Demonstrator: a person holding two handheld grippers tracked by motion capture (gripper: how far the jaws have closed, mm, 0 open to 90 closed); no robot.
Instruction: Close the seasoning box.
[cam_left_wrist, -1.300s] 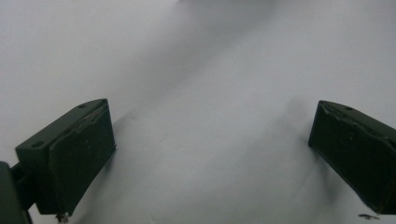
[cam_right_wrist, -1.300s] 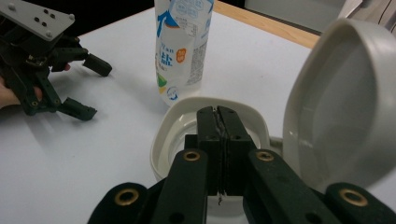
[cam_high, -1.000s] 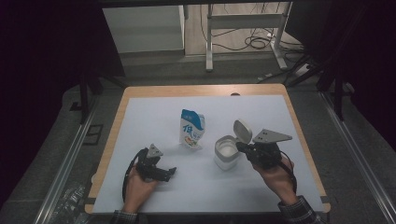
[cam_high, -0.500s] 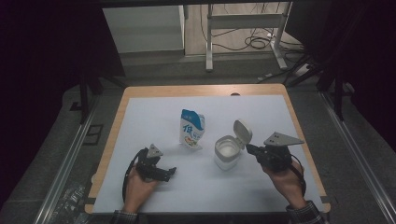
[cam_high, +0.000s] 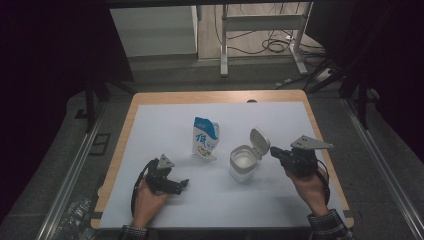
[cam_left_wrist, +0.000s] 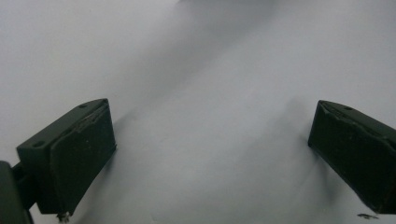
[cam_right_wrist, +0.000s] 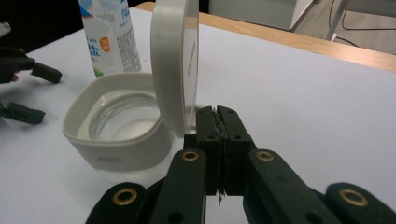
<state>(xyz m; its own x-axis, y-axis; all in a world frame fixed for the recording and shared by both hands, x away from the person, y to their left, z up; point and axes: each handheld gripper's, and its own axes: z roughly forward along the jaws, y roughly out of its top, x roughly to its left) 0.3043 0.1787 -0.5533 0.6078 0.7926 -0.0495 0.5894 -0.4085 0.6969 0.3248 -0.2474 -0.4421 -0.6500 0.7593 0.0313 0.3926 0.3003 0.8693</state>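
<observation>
Rightward and slightly toward the person is how the right tongs (cam_high: 274, 151) have shifted since the earlier frame, from touching the lid (cam_high: 259, 141) to just off it at its 3 o'clock; the left tongs (cam_high: 183, 183) have kept their place. That lid stands upright on its hinge over the jar (cam_high: 243, 164), a squarish white jar with a clear glass inside, sitting a little right of the surface's (cam_high: 280, 120) middle. In the right gripper view the lid's flat face (cam_right_wrist: 175, 65) rises edge-on just beyond the pressed-together jaws, empty between them, so any further push or pull on it lies at their 11 o'clock. The right hand (cam_high: 307, 187) is by far the nearer; the left tongs, spread wide with nothing between, lie at the jar's 8 o'clock, well apart. A pouch (cam_high: 205, 138) stands at the jar's 10 o'clock, blue and white with large Chinese characters and small print too fine to read. Faint embossed lettering marks the jar's front (cam_right_wrist: 109, 160), illegible.
</observation>
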